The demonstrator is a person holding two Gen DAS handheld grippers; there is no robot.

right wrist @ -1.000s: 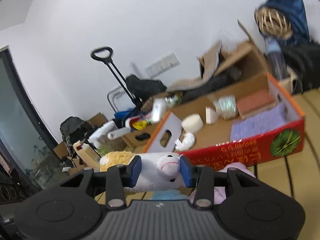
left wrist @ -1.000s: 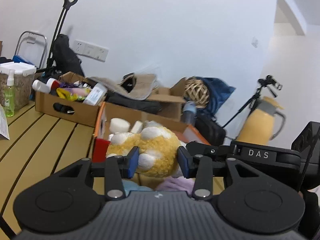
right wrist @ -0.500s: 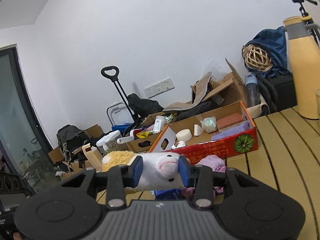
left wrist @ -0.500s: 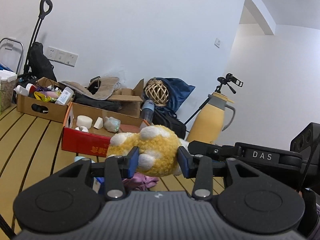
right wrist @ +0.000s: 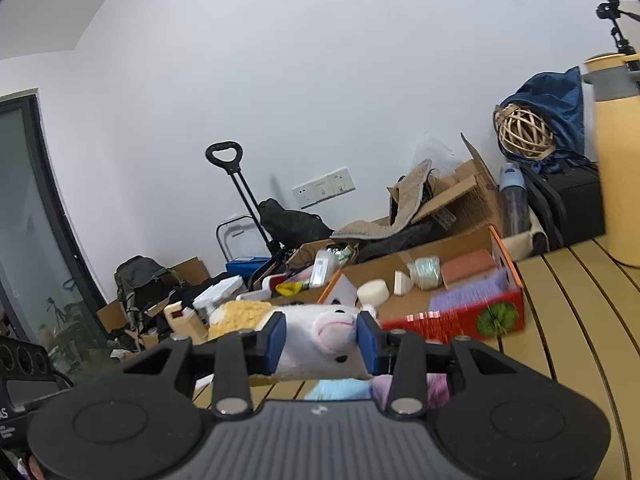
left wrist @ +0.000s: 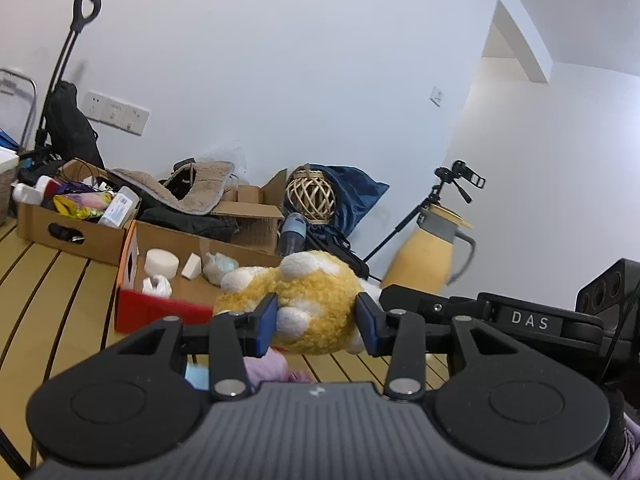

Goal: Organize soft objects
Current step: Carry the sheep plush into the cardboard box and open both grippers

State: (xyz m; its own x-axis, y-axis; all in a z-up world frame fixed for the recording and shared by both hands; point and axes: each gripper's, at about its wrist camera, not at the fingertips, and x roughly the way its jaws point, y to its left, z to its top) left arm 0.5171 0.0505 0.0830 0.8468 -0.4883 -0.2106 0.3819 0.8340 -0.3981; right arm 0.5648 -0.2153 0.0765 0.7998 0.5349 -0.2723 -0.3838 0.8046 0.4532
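Both hand-held grippers point nearly level, above the slatted surface (left wrist: 60, 320). The left hand-held gripper (left wrist: 316, 322) pinches the plush toy's (left wrist: 316, 304) yellow body at lower centre; the right hand-held gripper (right wrist: 320, 342) pinches its white head.

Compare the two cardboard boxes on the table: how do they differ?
The red-fronted box is low and open, with sponges, a brick-coloured block and purple cloth spread on its floor; the plain brown box behind it is heaped with bottles and packets. The red one has printed sides; the brown has an oval hand-hole. Both are open-topped.
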